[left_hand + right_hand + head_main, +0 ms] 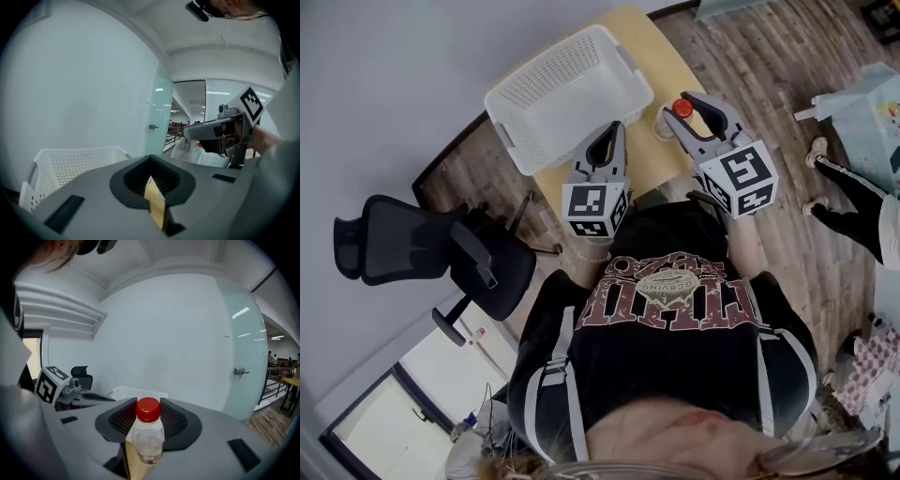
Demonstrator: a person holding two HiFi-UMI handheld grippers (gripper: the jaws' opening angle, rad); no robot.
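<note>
The right gripper (684,110) is closed on a small bottle (149,436). The bottle is clear, smooth plastic with a rounded shoulder and a ribbed red screw cap, and it stands upright between the black ridged pads (174,419). The left gripper (615,128) holds nothing, and its grey jaws are drawn narrow, with only a thin slit of pale wood showing between them. Both grippers hang over a table (654,58) of light yellow wood with a rounded edge. Just ahead of the left gripper sits a white plastic basket (512,86), rectangular with perforated walls. A black mesh-backed office chair (386,239) stands well off to the left gripper's outer side.
</note>
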